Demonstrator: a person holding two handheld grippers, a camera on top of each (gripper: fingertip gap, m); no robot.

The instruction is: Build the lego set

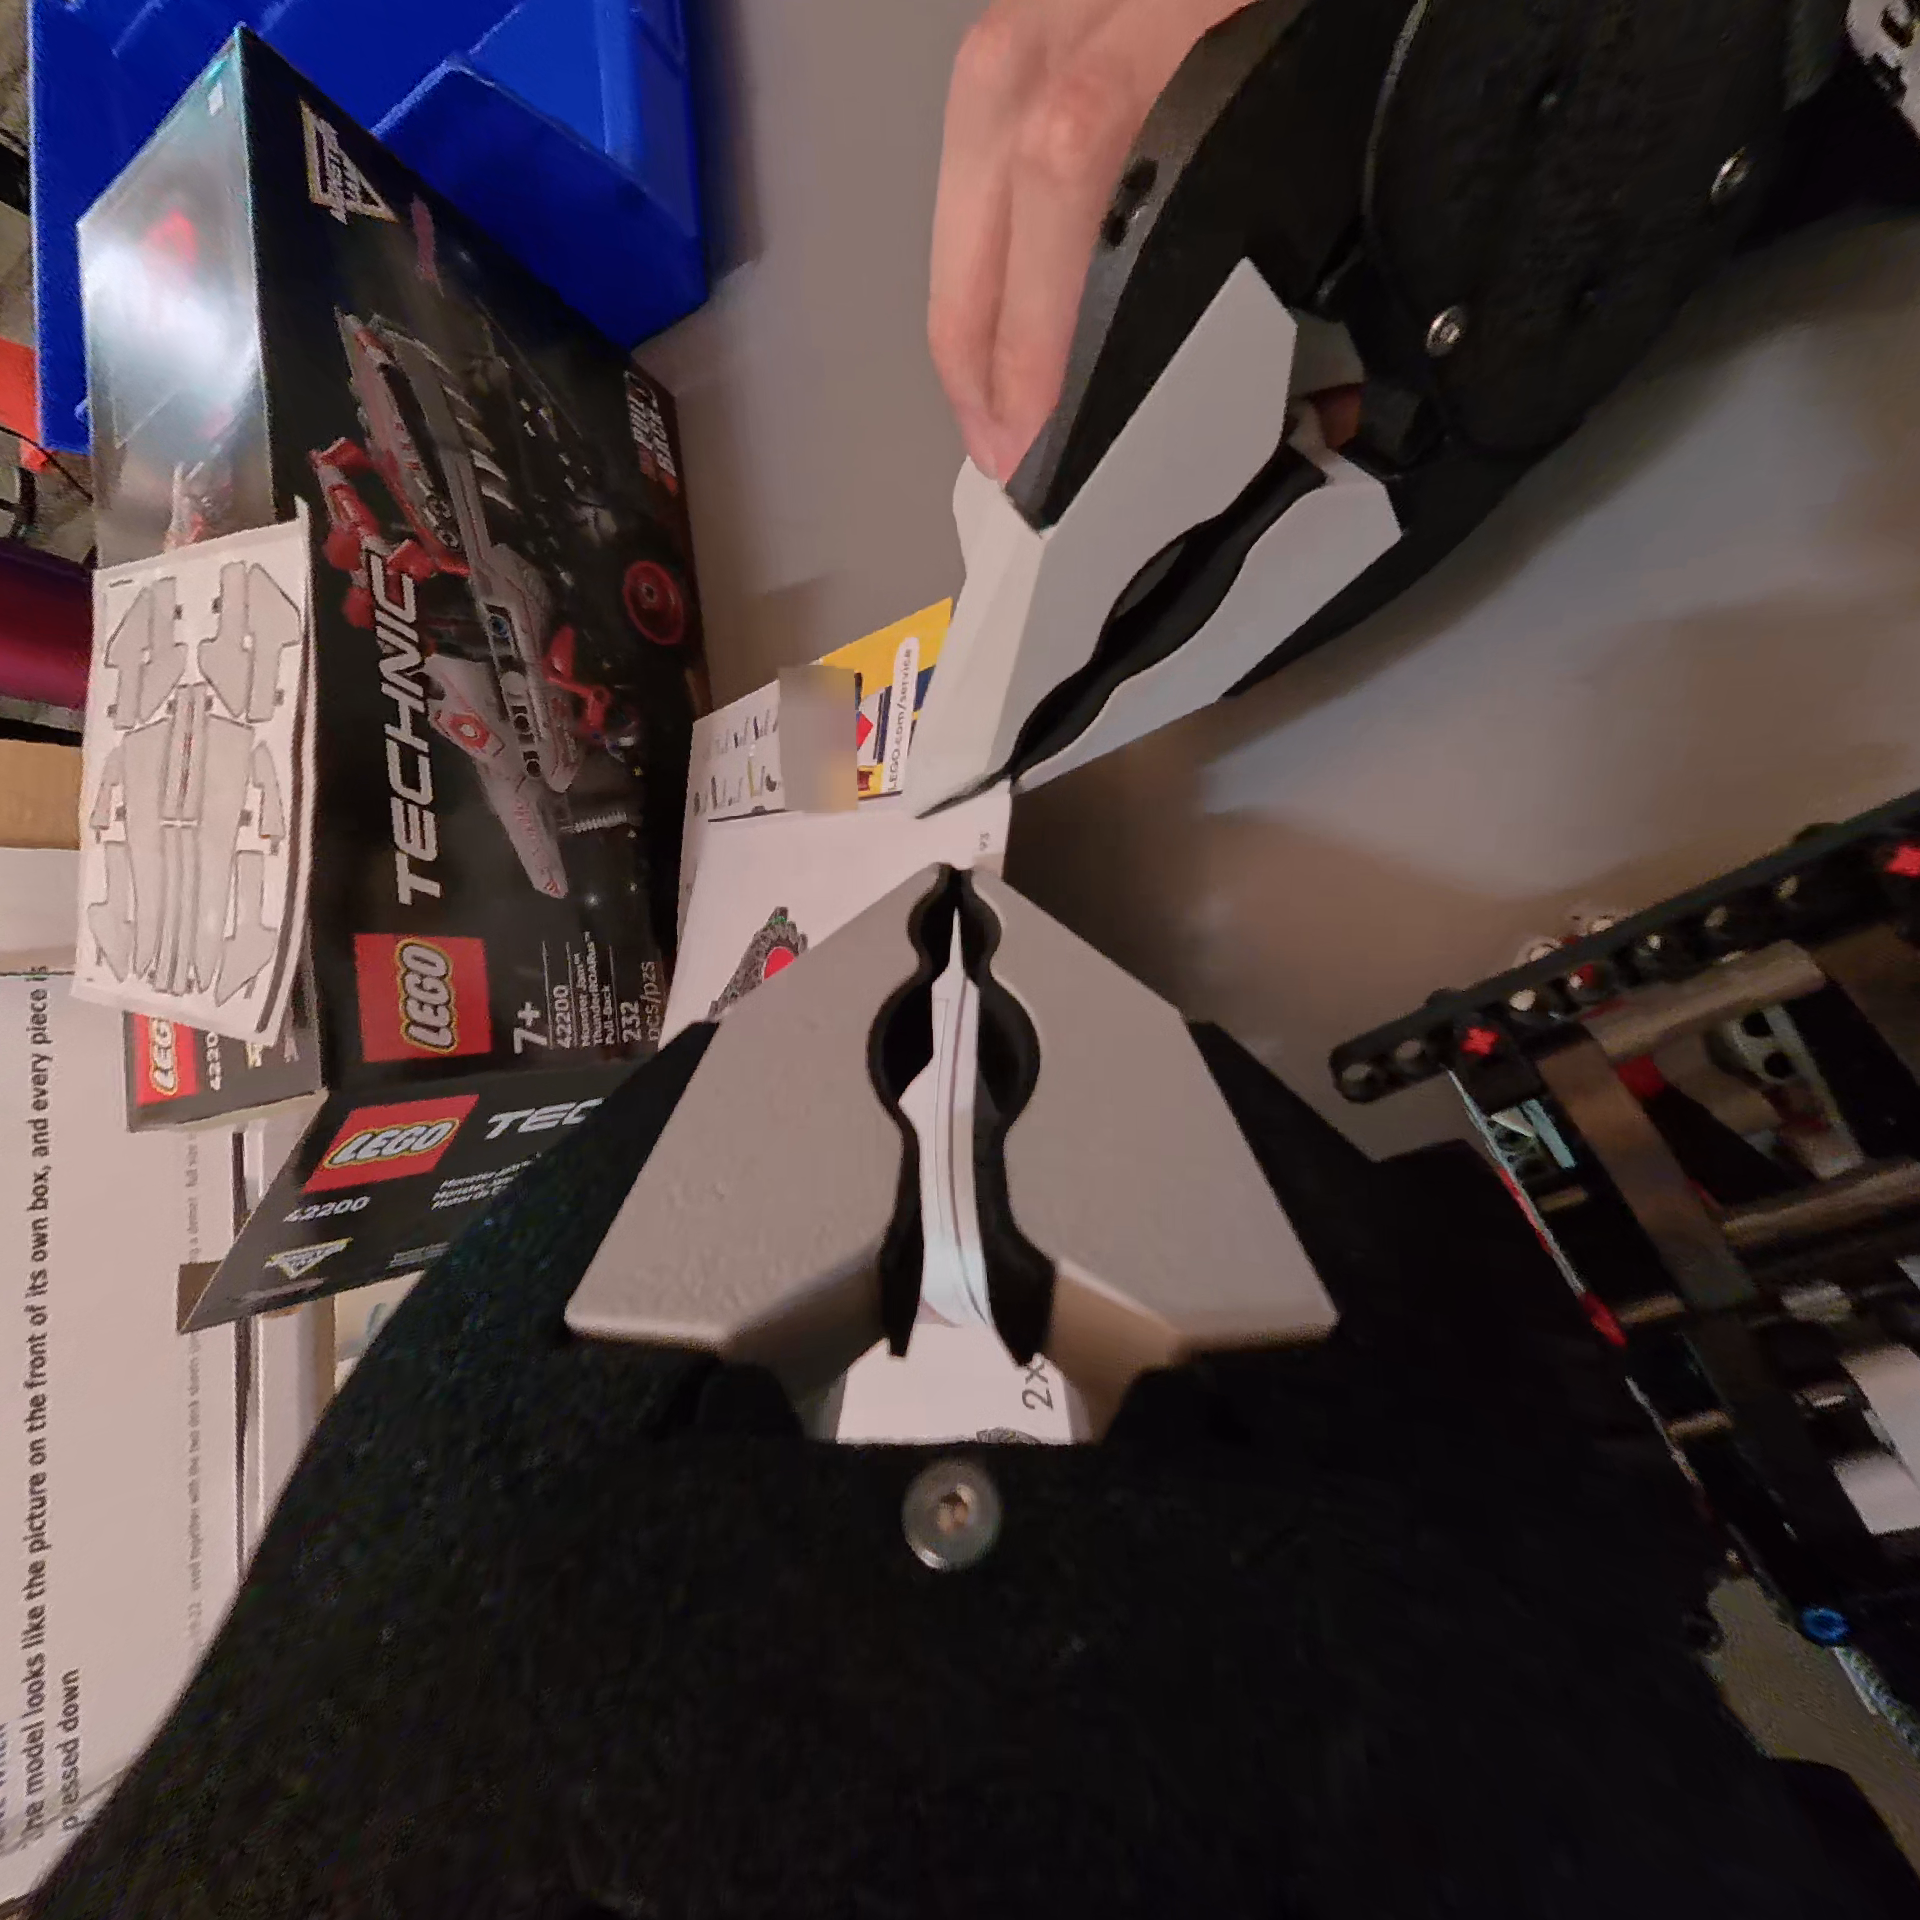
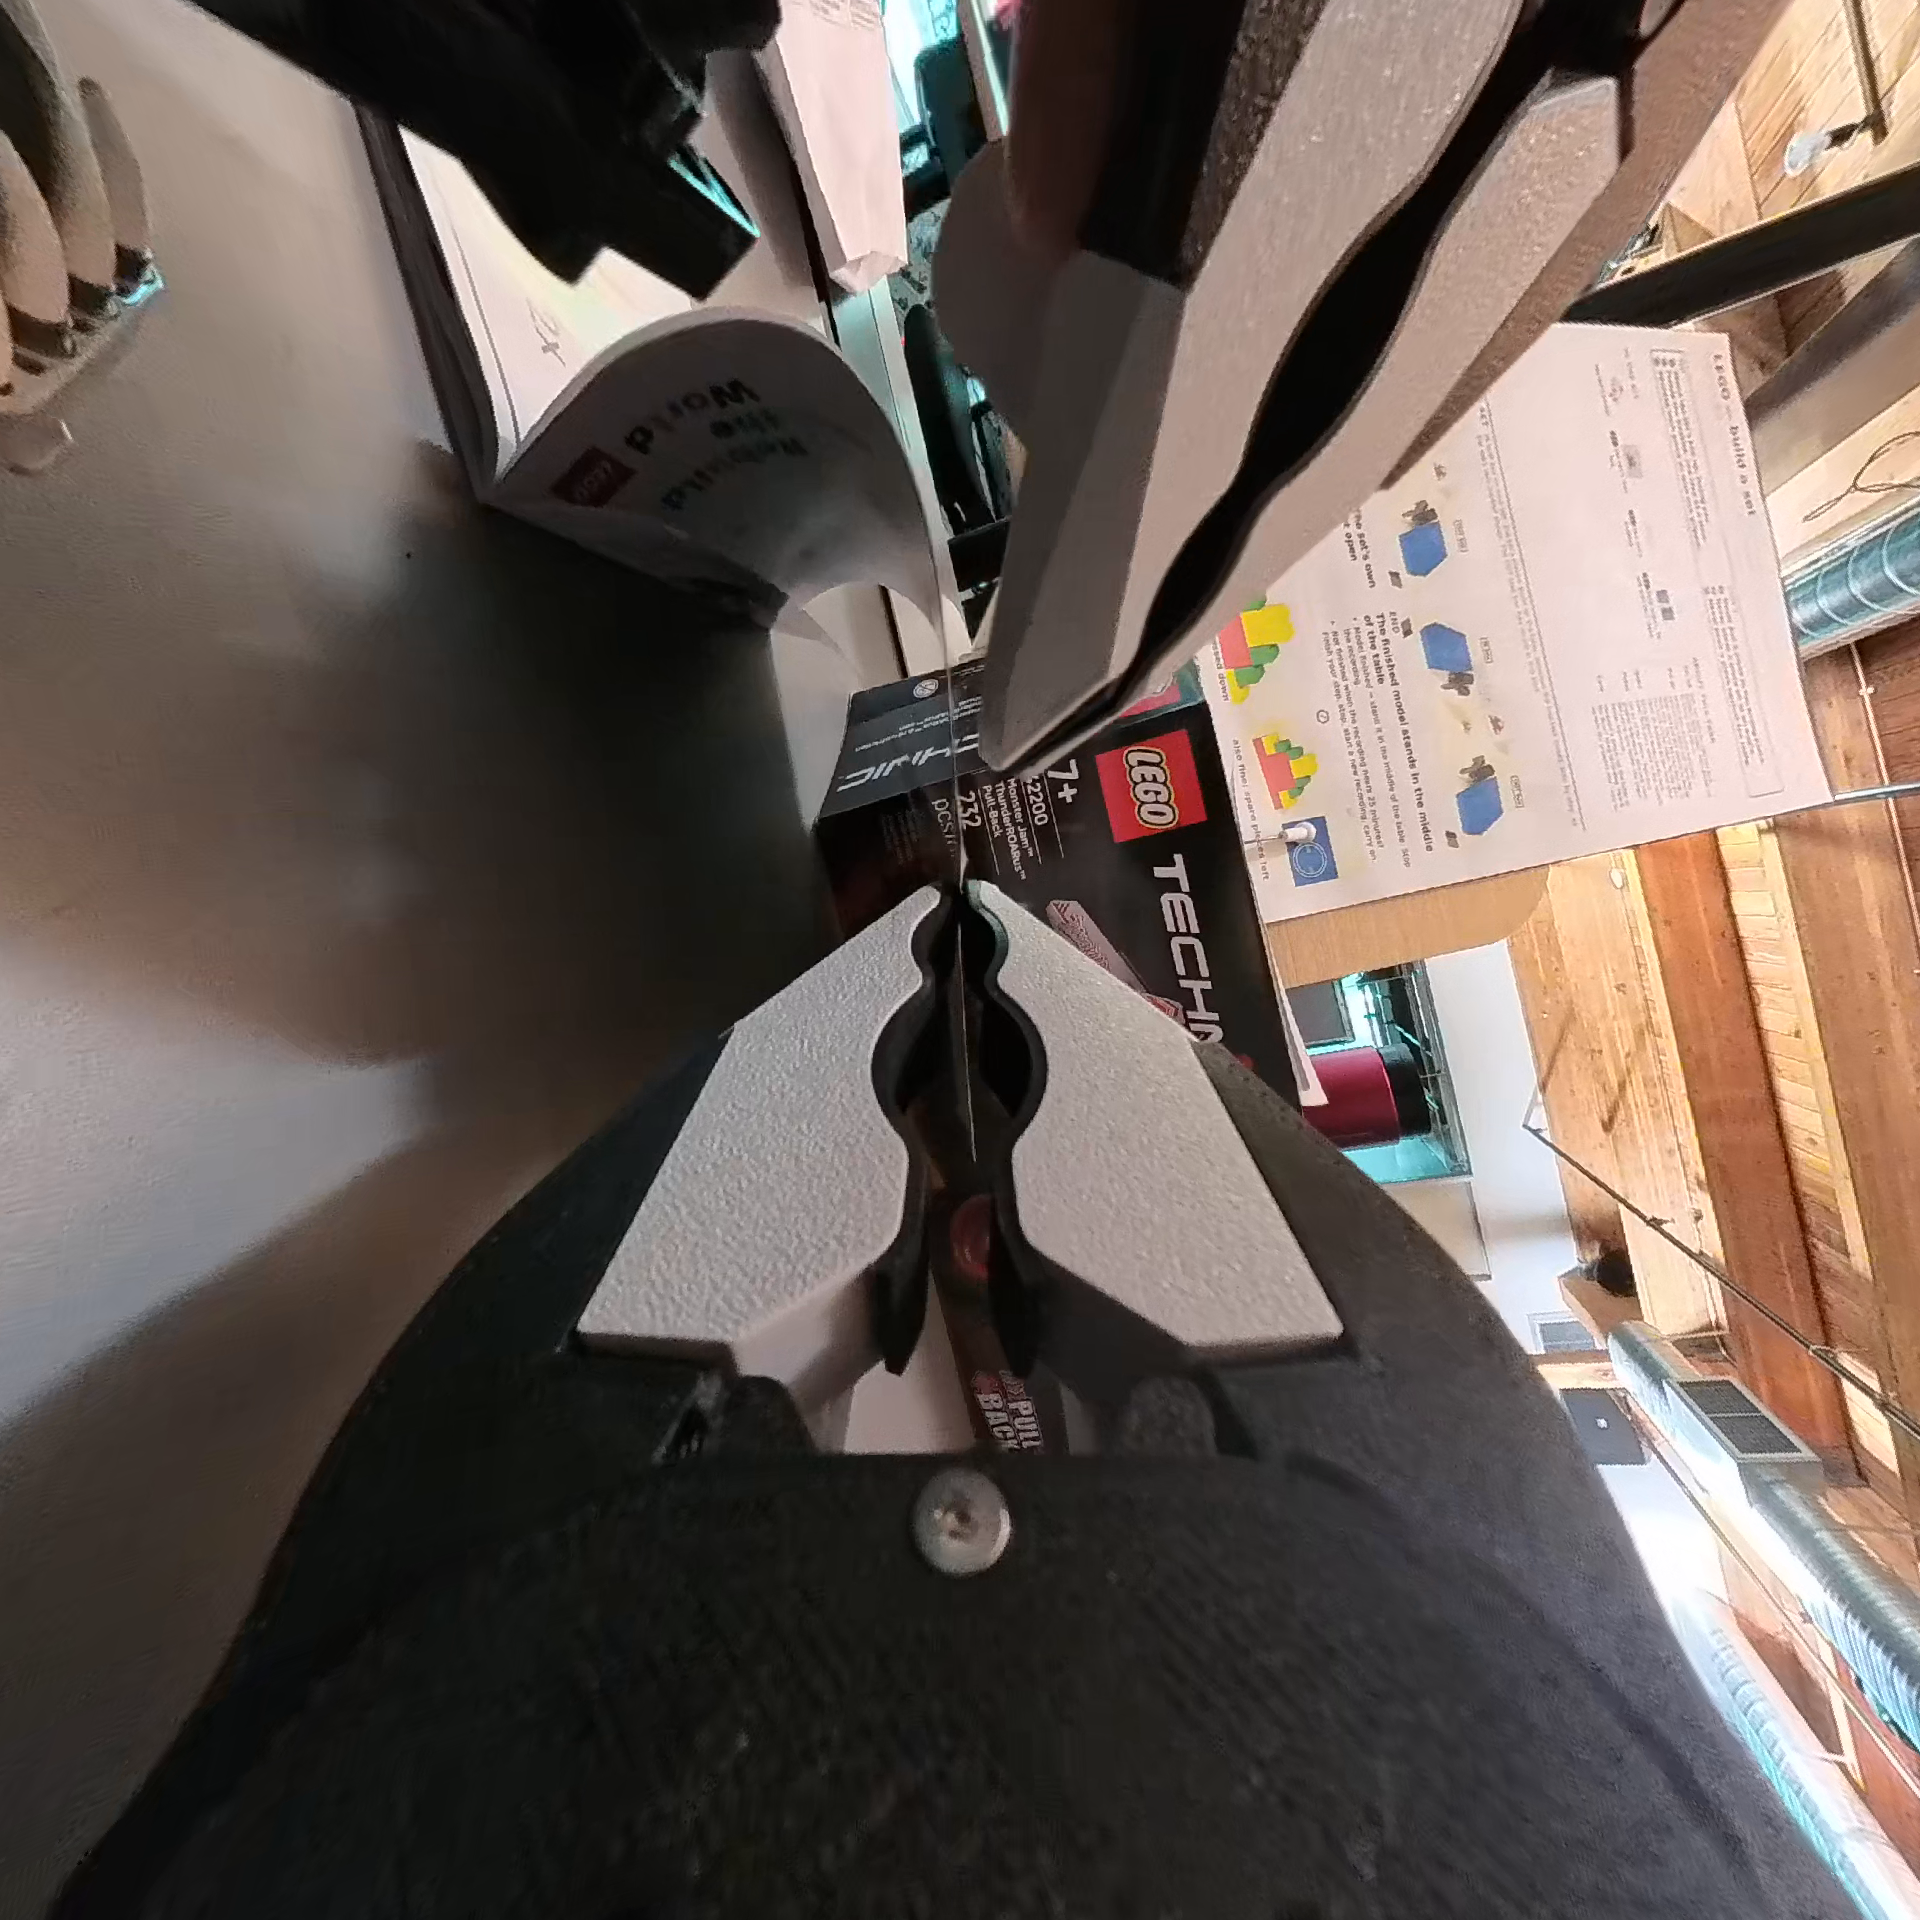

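While both claws are clamped on paper, no brick is in hand: the left gripper (image 1: 951, 883) pinches a thin sheaf of pages of the instruction booklet (image 1: 831, 862), and the right gripper (image 2: 961, 899) is closed on a single sheet seen edge-on. I judge this to be a page turn, a pause between building steps. Just past the left fingertips, the right gripper (image 1: 987, 790) meets the same booklet, a hand (image 1: 1023, 229) behind it. In the right wrist view the booklet (image 2: 717, 457) arches off the grey table (image 2: 260, 727). To the right of the left gripper stands the partly built black model (image 1: 1662, 1091), well short of finished. Farther off leans the set's box (image 1: 468, 644) with a sticker sheet (image 1: 192, 779), then blue bins (image 1: 540, 114). Next, the held sheet needs laying flat before either claw lets go, gently, since thin paper tears.
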